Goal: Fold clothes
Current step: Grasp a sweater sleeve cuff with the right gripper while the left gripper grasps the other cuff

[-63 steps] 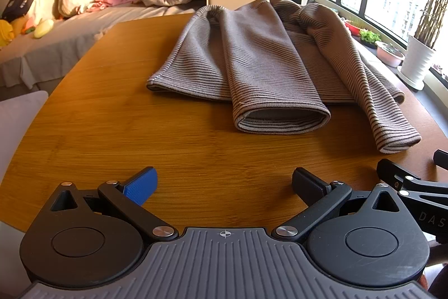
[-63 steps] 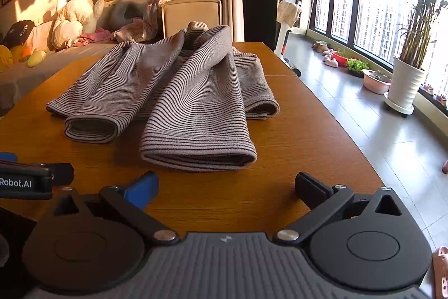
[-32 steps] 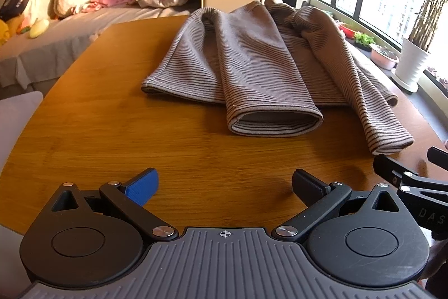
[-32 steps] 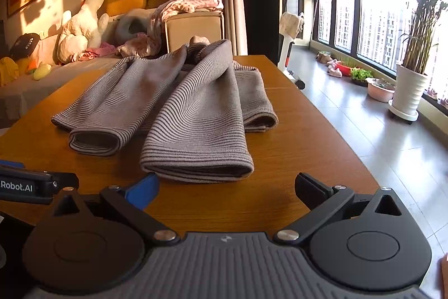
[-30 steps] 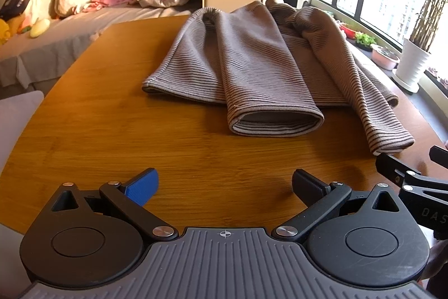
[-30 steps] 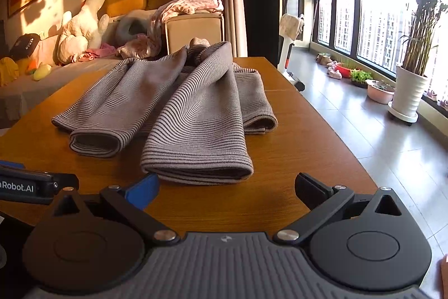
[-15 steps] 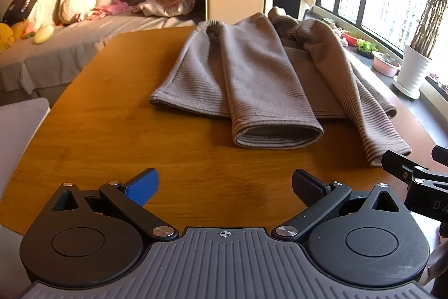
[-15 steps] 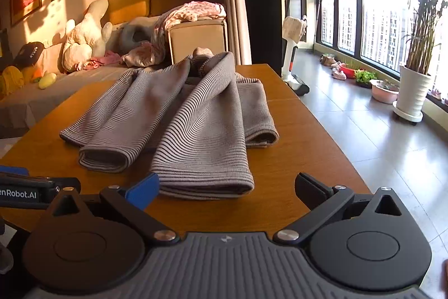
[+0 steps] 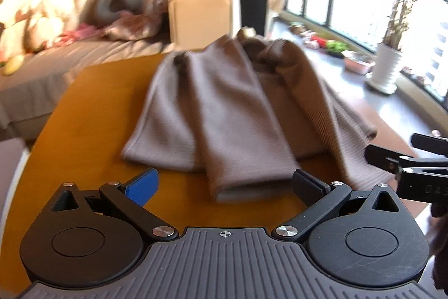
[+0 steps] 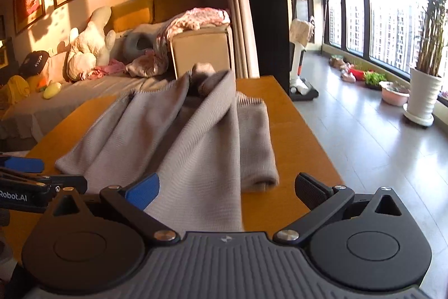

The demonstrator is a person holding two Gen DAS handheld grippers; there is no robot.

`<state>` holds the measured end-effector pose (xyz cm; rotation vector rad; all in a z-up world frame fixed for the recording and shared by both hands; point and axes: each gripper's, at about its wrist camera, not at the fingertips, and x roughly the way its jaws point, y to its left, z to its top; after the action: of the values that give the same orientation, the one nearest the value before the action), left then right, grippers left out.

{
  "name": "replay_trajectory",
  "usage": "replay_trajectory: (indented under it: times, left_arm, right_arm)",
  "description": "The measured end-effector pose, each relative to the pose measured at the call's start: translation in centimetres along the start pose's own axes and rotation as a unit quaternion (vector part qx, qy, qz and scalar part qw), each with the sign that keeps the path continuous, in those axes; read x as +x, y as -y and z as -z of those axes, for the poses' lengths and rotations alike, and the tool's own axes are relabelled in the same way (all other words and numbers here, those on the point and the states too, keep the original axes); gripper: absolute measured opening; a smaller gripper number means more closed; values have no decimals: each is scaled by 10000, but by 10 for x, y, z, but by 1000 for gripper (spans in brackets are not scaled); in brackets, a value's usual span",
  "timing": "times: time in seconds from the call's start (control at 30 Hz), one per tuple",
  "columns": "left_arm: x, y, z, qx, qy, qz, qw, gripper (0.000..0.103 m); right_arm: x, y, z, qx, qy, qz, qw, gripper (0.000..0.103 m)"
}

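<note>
A grey sweater (image 9: 224,114) is spread on the wooden table (image 9: 92,114); both the left gripper (image 9: 224,185) and right gripper (image 10: 226,187) are held released, nothing grasped

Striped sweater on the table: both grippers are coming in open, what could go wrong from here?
1. The right gripper is over a folded-in sleeve; closing here may pinch only that layer and pull the fold apart.
2. The sweater reaches near the table edge on the window side; a tug could drag it off.
3. Both views are motion-blurred, so aim at the hem is uncertain.
</note>
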<state>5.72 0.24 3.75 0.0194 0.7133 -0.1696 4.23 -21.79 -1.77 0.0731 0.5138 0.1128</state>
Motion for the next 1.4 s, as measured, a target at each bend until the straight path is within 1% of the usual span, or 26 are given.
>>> replay_trajectory:
  times: [0.03,0.1,0.17,0.23,0.27,0.3,0.33,0.4,0.43,0.47,0.53,0.67,0.73,0.8,0.83,0.9,0.93,0.97,1.0,1.03,1.07,1.13,1.2,1.3,1.4]
  left_arm:
    - [5,-3,-7,-16,72,123,9999,103]
    - [23,-9,-21,-35,73,234,9997,103]
    - [44,-14,-34,-67,-9,299,9995,103]
    - [63,-22,-45,-232,-133,391,9989,103]
    - [71,-27,-50,-315,-192,440,9984,103]
    - [76,-31,-55,-392,-227,503,9977,103]
    - [83,-34,-59,-447,-271,555,9971,103]
    - [96,-41,-70,-499,-320,601,9964,101]
    - [101,-44,-75,-541,-345,620,9960,98]
    - [108,-48,-80,-578,-387,631,9956,89]
    - [122,-55,-91,-710,-468,695,9939,80]
    - [154,-72,-110,-1156,-719,706,9882,84]
    - [167,-74,-119,-1182,-714,737,9877,85]
    - [178,-72,-127,-1148,-695,791,9878,84]
    - [184,-70,-131,-1126,-696,870,9874,79]
    - [191,-64,-137,-1058,-682,896,9880,59]
    - [192,-61,-140,-1013,-677,890,9886,30]
    - [191,-61,-142,-1018,-644,917,9885,18]
    - [187,-65,-144,-1091,-557,981,9876,16]
    - [179,-70,-147,-1205,-412,1044,9864,13]
    - [169,-78,-149,-1330,-224,1059,9852,12]
    - [144,-99,-154,-1613,218,944,9821,9]
    - [119,-124,-155,-1875,503,829,9775,9]
    - [86,-153,-149,-2040,680,592,9748,9]
    - [62,-180,-140,-2272,612,632,9699,9]
  right_arm:
    - [6,1,-7,-26,40,-14,10000,103]
    - [23,2,-21,-97,100,-45,9999,103]
    - [40,1,-36,-145,130,-126,9997,98]
    - [57,0,-50,-147,41,-307,9994,85]
    - [65,0,-56,-141,-7,-426,9990,80]
    - [74,-1,-62,-184,-70,-523,9984,67]
    - [83,-3,-68,-233,-135,-617,9977,49]
    - [104,-5,-81,-363,-275,-667,9967,33]
    - [114,-6,-86,-414,-334,-665,9964,33]
    - [123,-7,-92,-455,-337,-603,9966,33]
    - [142,-7,-105,-536,-331,-468,9969,33]
    - [181,4,-128,-339,-372,-238,9984,33]
    - [199,9,-136,-266,-425,-182,9986,33]
    - [216,13,-139,-183,-551,-198,9981,33]
    - [223,13,-137,-176,-651,-250,9974,33]
    - [234,11,-133,-217,-815,-316,9959,33]
    - [237,9,-130,-284,-842,-337,9955,33]
    - [236,8,-130,-317,-825,-393,9953,31]
    - [234,6,-130,-346,-805,-454,9951,21]
    - [229,6,-129,-354,-799,-605,9943,12]
    - [224,5,-129,-361,-794,-765,9932,11]
    - [208,1,-126,-494,-808,-983,9906,6]
    - [193,-3,-122,-632,-822,-1196,9874,6]
    - [166,-3,-117,-678,-813,-1406,9844,5]
    - [146,1,-128,-617,-609,-1404,9863,5]
